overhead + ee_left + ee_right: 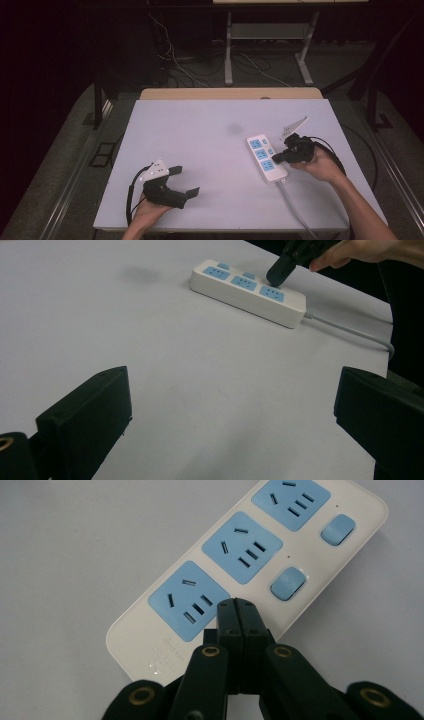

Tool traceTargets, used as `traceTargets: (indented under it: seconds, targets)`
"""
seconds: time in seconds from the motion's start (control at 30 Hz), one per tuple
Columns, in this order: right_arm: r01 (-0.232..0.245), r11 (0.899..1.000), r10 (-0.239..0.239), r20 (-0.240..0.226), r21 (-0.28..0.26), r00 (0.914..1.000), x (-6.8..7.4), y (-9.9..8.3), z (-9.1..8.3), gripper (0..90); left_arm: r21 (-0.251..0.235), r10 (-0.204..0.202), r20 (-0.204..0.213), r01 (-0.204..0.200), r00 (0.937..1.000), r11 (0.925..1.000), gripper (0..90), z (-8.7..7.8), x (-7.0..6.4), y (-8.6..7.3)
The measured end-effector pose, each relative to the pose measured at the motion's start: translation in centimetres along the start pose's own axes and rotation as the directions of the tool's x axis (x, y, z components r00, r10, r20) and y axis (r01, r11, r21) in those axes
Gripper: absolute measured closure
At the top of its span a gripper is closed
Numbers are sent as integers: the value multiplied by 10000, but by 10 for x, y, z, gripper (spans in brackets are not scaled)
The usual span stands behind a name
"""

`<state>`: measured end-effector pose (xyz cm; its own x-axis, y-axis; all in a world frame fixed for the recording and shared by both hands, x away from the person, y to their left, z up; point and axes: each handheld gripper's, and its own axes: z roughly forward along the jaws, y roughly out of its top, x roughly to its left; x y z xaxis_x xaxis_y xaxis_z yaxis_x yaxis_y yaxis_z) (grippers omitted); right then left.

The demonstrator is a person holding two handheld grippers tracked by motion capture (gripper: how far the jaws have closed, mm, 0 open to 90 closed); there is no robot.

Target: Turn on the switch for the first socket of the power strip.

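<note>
While the spread left gripper (186, 181) is resting aside, the right gripper (236, 607), jaws pressed together, is pressing the power strip (240, 570)'s nearest rocker switch; two switches look untouched.

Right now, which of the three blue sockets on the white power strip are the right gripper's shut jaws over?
The blue socket at the cable end of the white power strip; the right gripper covers its switch side.

High view looking down from above, gripper views low and close, all sharing power strip (266, 158)
</note>
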<state>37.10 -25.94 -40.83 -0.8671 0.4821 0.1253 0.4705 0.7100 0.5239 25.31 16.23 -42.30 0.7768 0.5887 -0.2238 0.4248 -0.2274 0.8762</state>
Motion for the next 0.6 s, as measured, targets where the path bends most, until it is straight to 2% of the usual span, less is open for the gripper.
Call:
traceTargets:
  seconds: [0.17, 0.43, 0.6]
  targets:
    - [-55, 9999, 54, 29, 116, 10000, 0, 3, -1, 900, 39, 58, 16, -58, 10000, 10000, 6, 0, -1, 0]
    - [210, 9986, -214, 76, 495, 9997, 5, 18, 0, 900, 165, 163, -3, -163, 9999, 9997, 7, 3, -2, 0]
    - [261, 9987, -271, 223, 443, 9994, 7, 22, -7, 900, 159, 141, 20, -141, 9999, 9998, 6, 3, -2, 0]
